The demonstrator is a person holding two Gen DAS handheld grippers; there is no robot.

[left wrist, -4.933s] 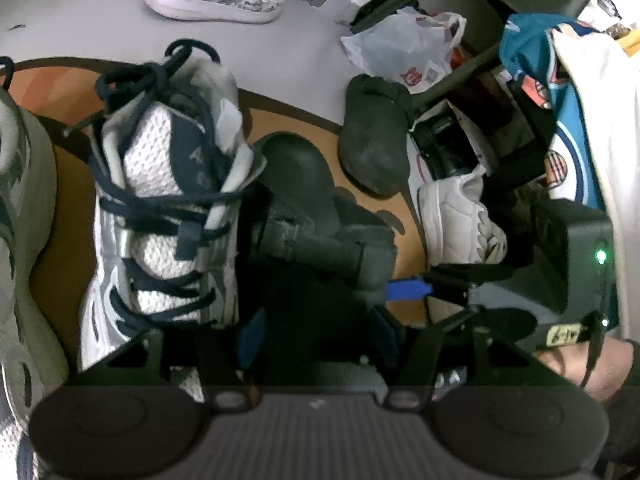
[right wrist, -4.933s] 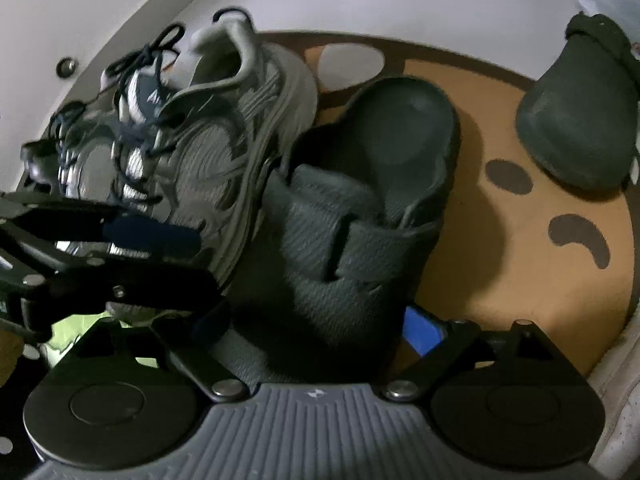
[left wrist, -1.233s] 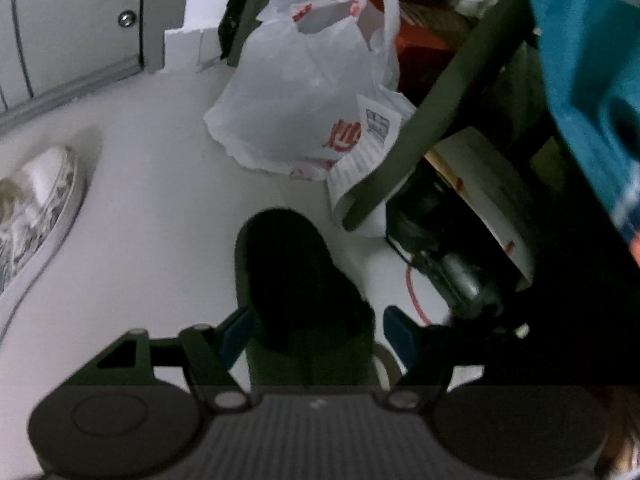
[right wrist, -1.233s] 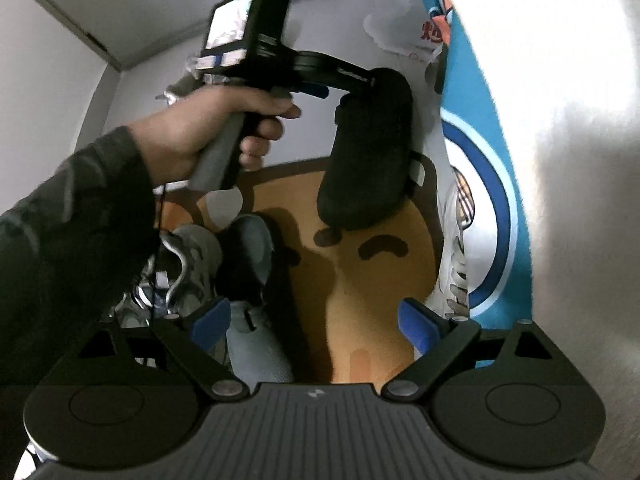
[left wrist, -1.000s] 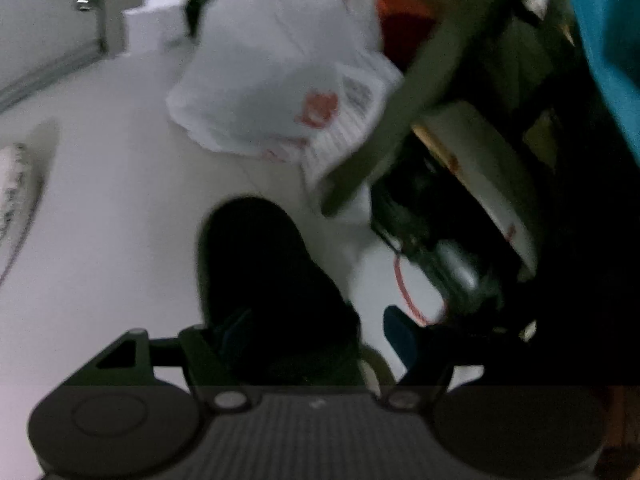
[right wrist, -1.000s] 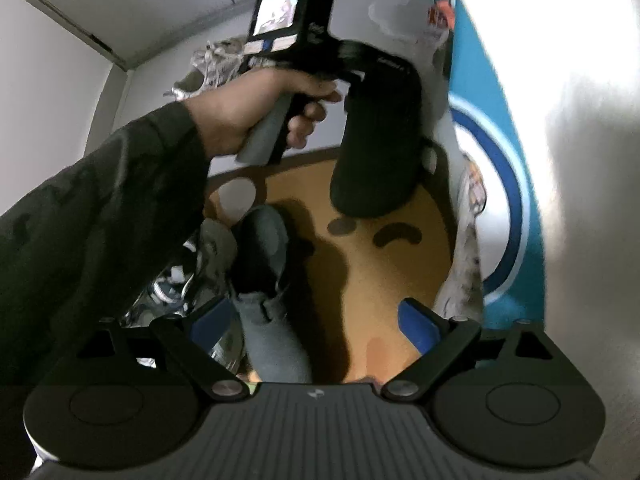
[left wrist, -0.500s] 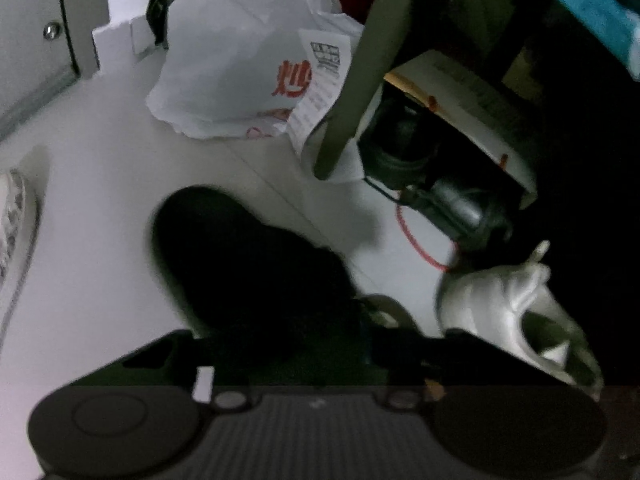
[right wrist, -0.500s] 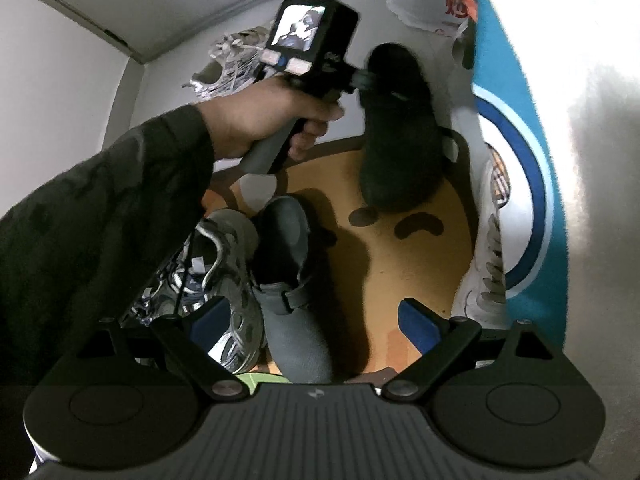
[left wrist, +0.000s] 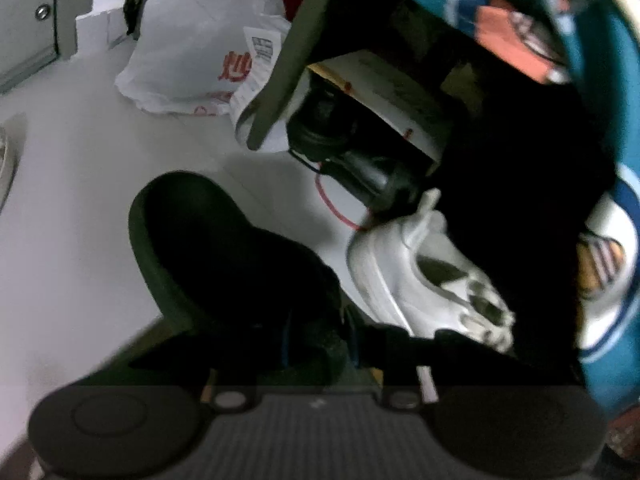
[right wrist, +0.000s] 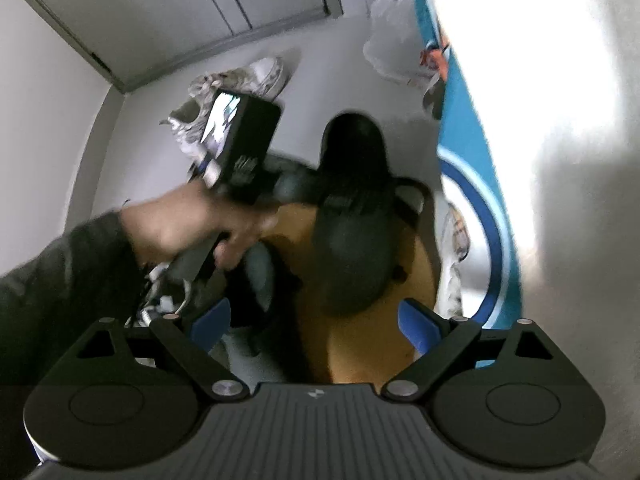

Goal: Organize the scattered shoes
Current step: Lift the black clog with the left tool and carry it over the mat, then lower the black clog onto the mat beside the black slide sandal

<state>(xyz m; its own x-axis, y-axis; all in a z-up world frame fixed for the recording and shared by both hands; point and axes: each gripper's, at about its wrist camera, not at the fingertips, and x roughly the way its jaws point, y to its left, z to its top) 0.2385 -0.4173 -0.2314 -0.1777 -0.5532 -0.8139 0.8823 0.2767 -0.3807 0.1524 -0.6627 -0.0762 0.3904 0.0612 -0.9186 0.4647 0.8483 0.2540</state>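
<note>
Clog point(left wrist: 224, 256) in L claw point(left wrist: 318, 340).

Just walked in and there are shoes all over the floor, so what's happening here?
A person is tidying shoes with a handheld gripper in each hand. The left gripper has its jaws shut on a dark green slip-on clog, held above the orange floor mat. The right gripper hangs open and empty. A white sneaker lies near the bed's edge.
</note>
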